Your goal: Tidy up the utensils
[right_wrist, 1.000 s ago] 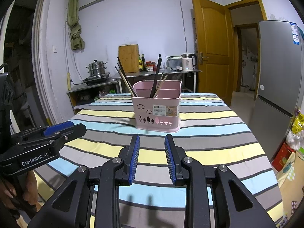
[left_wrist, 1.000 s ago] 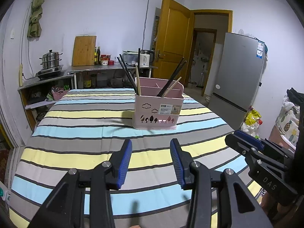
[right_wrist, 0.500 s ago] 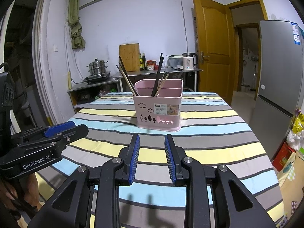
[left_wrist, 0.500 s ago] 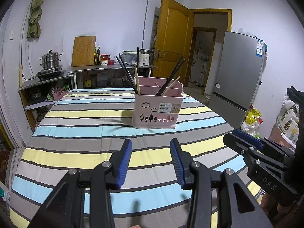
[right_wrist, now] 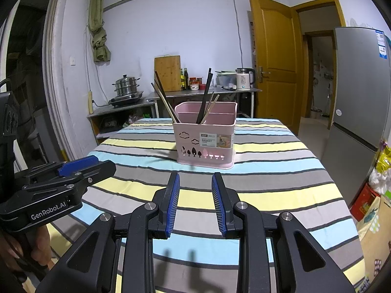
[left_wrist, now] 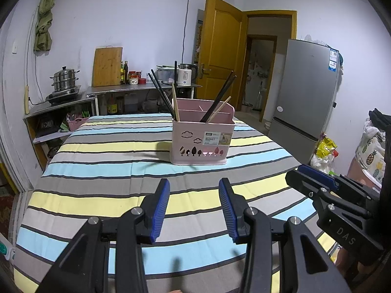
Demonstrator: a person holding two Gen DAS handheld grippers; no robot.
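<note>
The pink utensil basket (left_wrist: pixel 202 138) was seen standing upright on the striped counter (left_wrist: pixel 102 171), at about twelve o'clock from both cameras and well apart from either tool. Dark chopsticks (left_wrist: pixel 160 92) were seen leaning out of its left compartment toward eleven o'clock, with a pale wooden pair (left_wrist: pixel 175 106) beside them; more dark sticks (left_wrist: pixel 220 97) were tilted toward one o'clock from the middle of the basket. In the right wrist view the basket (right_wrist: pixel 205 139) was shown with the same spread of sticks (right_wrist: pixel 204 97), and a label was noted on its front face.

The left hand-held gripper (left_wrist: pixel 194 207) was held low over the near edge of the cloth, its blue-padded jaws parted wide, and nothing was held between them. The right hand-held gripper (right_wrist: pixel 195 204) was likewise kept above the stripes with its jaws apart, somewhat narrower, and nothing was gripped. Each tool was caught in the other's view: the right one (left_wrist: pixel 330 195) at three o'clock, the left one (right_wrist: pixel 61 183) at nine o'clock.

Behind the counter, a steel steamer pot (left_wrist: pixel 64 81), a wooden cutting board (left_wrist: pixel 106 66), a white kettle (left_wrist: pixel 185 74) and a grey fridge (left_wrist: pixel 305 92) were visible.
</note>
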